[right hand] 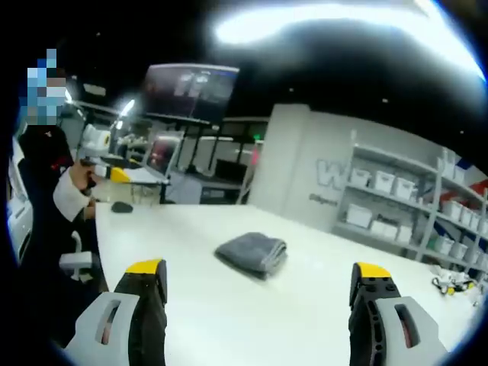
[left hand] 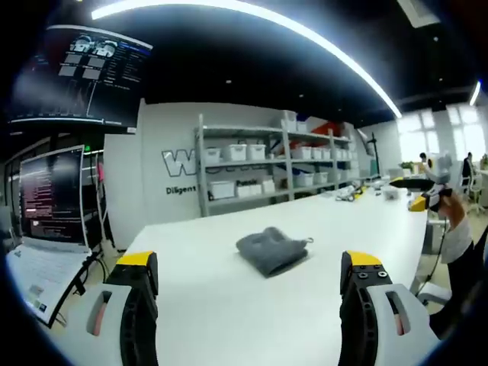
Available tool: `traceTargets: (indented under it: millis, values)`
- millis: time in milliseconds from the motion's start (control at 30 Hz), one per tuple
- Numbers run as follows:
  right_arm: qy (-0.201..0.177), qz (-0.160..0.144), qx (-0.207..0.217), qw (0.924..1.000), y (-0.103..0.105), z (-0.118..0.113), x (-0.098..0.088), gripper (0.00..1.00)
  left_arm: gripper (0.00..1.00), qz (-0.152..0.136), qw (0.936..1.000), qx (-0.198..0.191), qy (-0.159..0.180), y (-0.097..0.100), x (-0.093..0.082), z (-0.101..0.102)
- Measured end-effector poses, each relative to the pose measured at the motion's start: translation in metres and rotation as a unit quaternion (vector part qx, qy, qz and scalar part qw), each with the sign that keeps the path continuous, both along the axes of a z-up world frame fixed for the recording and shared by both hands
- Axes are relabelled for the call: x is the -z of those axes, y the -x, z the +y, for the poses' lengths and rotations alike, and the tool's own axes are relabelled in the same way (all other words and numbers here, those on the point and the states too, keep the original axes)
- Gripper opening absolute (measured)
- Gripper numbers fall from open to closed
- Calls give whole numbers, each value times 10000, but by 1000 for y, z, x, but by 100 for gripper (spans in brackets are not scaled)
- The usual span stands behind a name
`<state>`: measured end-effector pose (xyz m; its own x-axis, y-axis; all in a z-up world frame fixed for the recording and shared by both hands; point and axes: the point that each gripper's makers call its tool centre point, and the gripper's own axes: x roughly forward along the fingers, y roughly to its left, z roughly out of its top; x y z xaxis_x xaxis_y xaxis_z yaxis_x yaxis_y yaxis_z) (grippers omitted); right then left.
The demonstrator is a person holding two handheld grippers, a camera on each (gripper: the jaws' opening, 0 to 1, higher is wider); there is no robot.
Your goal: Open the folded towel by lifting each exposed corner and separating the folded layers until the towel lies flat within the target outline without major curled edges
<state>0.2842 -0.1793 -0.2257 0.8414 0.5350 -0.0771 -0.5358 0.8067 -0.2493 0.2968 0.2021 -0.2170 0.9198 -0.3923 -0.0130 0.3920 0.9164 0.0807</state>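
A grey folded towel (left hand: pixel 271 250) lies on the white table (left hand: pixel 229 305), a small loop sticking out at its right side. In the left gripper view my left gripper (left hand: pixel 252 278) stands open, its yellow-tipped jaws wide apart, short of the towel with nothing between them. The right gripper view has the same towel (right hand: pixel 252 252) ahead, folded with a rounded edge. My right gripper (right hand: pixel 259 286) is open too, hovering in front of the towel without touching it.
A laptop (left hand: pixel 46 221) sits at the table's left end. White shelves with bins (left hand: pixel 274 164) line the back wall. Small objects (left hand: pixel 351 194) lie at the table's far end. A person's sleeve and hand (right hand: pixel 72 194) show at the left, and a dark mouse (right hand: pixel 120 207) lies nearby.
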Motion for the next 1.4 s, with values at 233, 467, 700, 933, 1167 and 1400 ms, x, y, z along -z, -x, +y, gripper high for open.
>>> traceTargets:
  millis: [233, 467, 700, 933, 1167, 1400]
  values:
    - [-85, -17, 33, 10000, -2, -4, -2, 99, 98, 12, 10000, 6, -2, -2, 2, -2]
    - [-116, -17, 30, 9999, -1, -2, -1, 99, 98, 34, 10000, 71, -14, -2, 3, -5]
    - [-149, 14, 2, 9999, -4, 0, 2, 99, 98, 18, 10000, 94, -18, -4, 2, -7]
    - [-201, -5, 16, 9998, -3, 2, 2, 98, 98, 47, 9999, 159, -33, -5, 5, -12]
    - [-383, -93, 80, 9992, 1, -5, -4, 99, 98, -28, 9997, 247, -49, -2, 0, -19]
    - [-394, -52, 144, 9991, -3, -8, -2, 99, 98, -71, 9994, 315, -92, -1, -2, -24]
